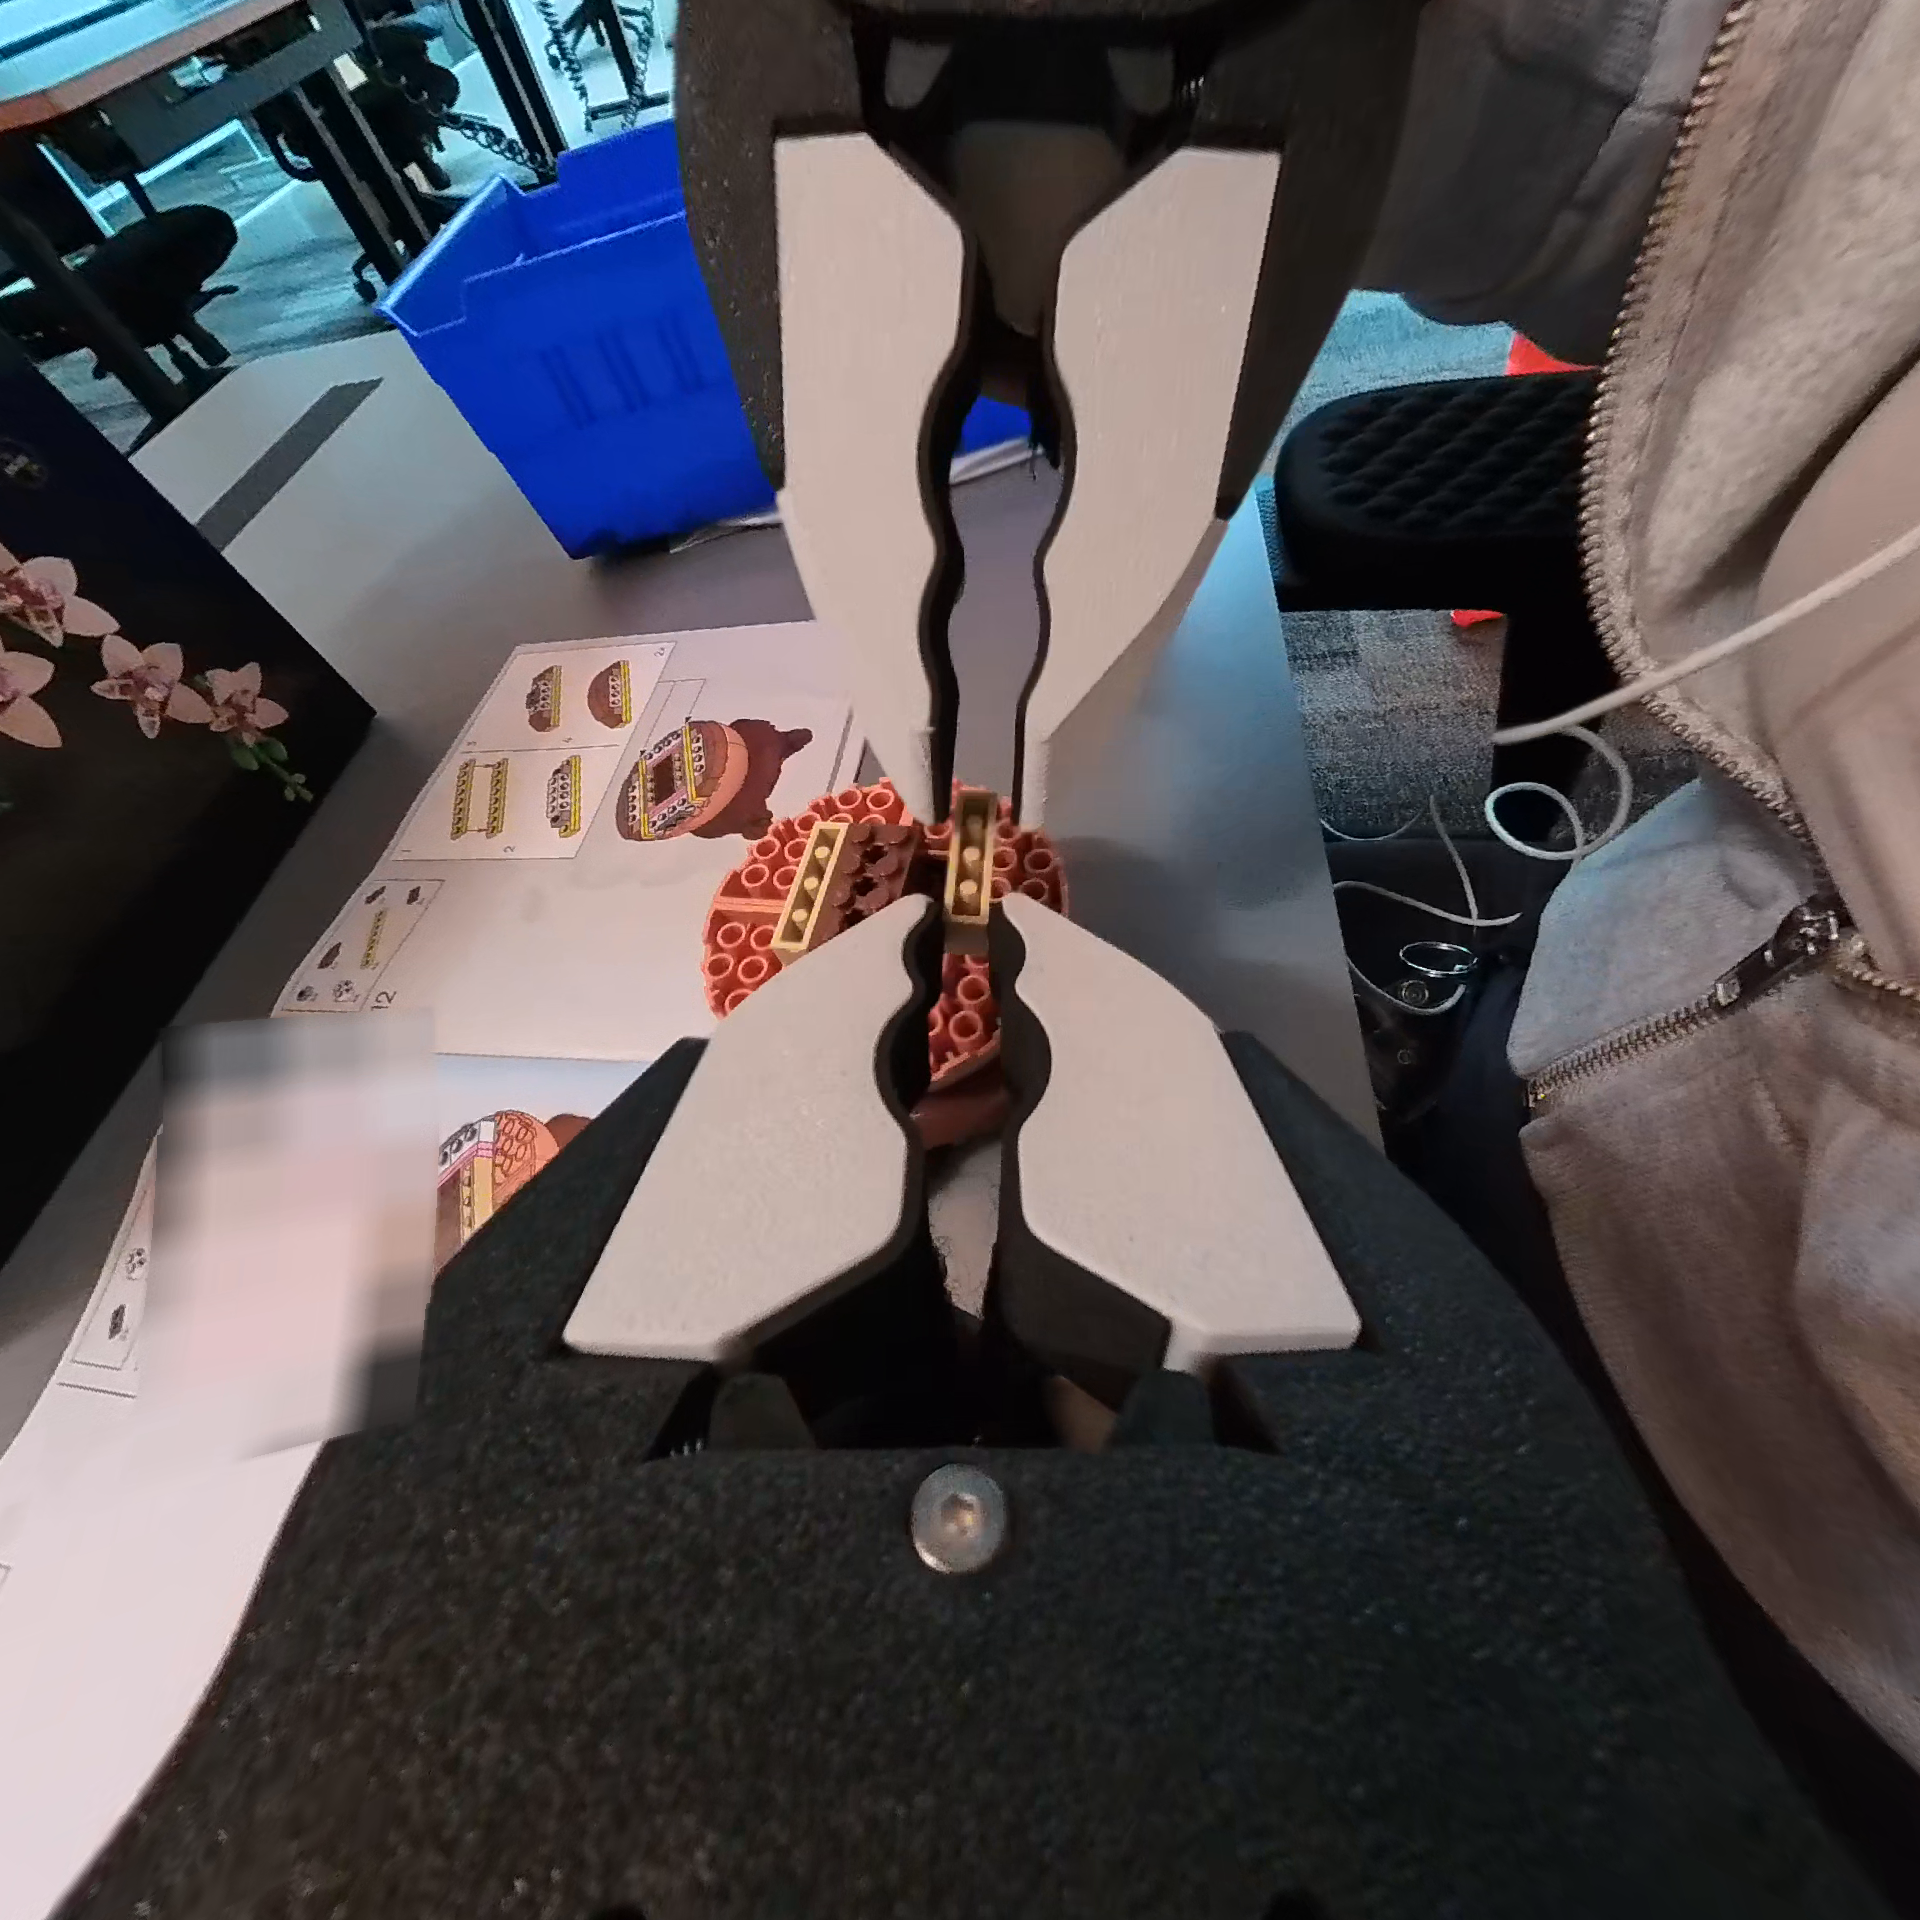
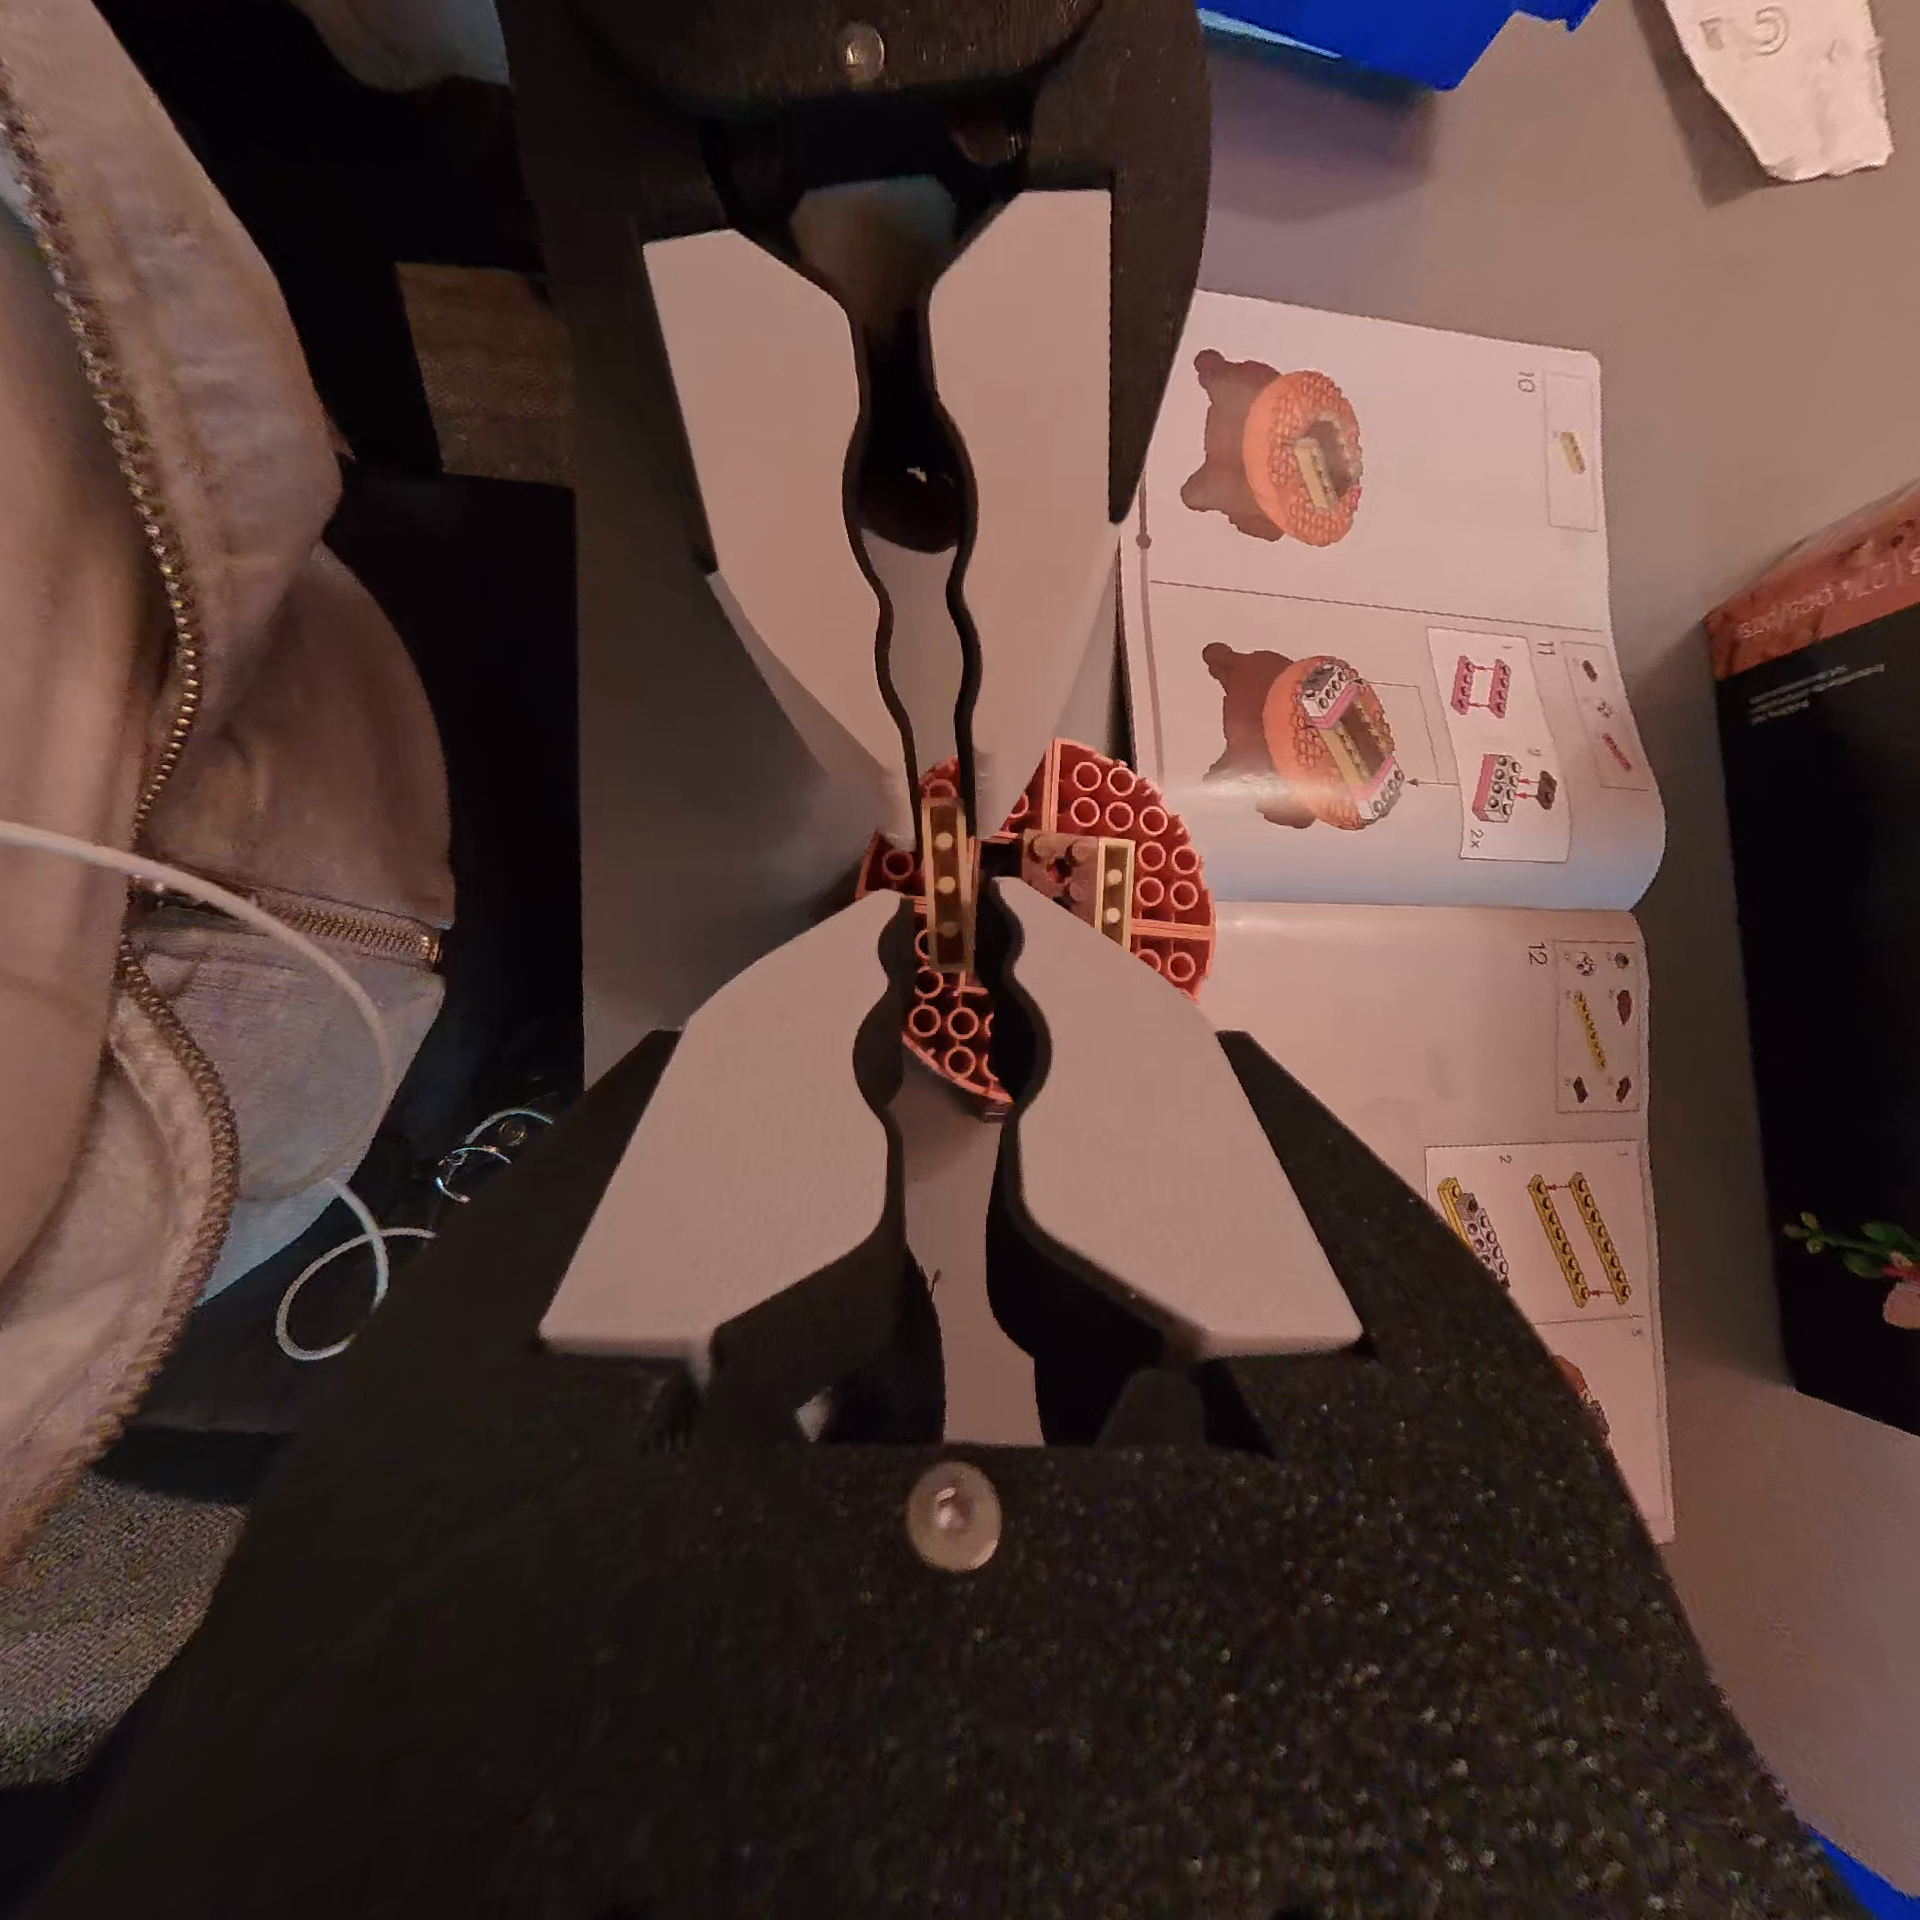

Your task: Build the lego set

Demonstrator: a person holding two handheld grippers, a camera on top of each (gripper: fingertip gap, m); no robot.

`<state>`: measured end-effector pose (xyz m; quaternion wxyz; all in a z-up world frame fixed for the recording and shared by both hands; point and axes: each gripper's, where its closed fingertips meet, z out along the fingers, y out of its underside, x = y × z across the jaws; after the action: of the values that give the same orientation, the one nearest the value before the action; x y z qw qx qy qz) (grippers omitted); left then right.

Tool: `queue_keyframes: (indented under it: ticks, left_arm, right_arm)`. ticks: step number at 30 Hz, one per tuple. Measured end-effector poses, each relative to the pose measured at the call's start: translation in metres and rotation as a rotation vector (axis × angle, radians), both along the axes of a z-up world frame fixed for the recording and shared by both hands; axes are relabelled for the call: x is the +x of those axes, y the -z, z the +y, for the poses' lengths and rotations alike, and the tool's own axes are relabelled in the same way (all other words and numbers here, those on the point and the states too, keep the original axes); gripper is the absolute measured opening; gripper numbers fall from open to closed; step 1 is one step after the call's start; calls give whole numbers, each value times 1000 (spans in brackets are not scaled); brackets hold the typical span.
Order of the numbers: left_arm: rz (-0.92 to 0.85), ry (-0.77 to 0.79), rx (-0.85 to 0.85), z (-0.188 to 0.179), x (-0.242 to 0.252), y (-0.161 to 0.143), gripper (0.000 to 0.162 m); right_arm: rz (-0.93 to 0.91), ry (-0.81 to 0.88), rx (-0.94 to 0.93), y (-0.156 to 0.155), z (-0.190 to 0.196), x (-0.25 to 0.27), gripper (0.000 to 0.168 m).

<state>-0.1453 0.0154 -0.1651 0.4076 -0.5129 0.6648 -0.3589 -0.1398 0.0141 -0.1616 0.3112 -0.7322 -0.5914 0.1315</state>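
Note:
A round salmon studded plate (image 1: 753,883) on a brown base stands on the open instruction booklet (image 1: 582,790). Two tan bricks sit on it. My left gripper (image 1: 964,920) and my right gripper (image 1: 977,774) face each other, both shut on the same tan brick (image 1: 971,862) from opposite ends. The second tan brick (image 1: 810,883) lies free beside it. In the right wrist view my right gripper (image 2: 948,904) and the left gripper (image 2: 940,784) pinch that tan brick (image 2: 945,883), with the plate (image 2: 1132,821) and the other tan brick (image 2: 1114,878) to the right.
A blue bin (image 1: 582,343) stands at the back of the grey table (image 1: 436,540). A dark set box (image 1: 125,665) with orchid pictures stands by the booklet (image 2: 1403,623). A person's grey zip jacket (image 1: 1714,727) is close at the table's edge, with a white cable (image 2: 343,1278) below.

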Motion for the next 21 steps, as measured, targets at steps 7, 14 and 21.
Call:
queue_keyframes:
  ticks: [7,14,21]
  left_arm:
    - [2,4,12,0,1,-1,7]
    - [-12,13,-3,-2,1,-1,7]
    - [-15,23,12,-1,0,-2,7]
  right_arm:
    - [-16,-13,-3,0,-1,-3,0]
    - [-26,9,-6,-2,1,-5,8]
    - [-66,10,-51,3,1,-5,7]
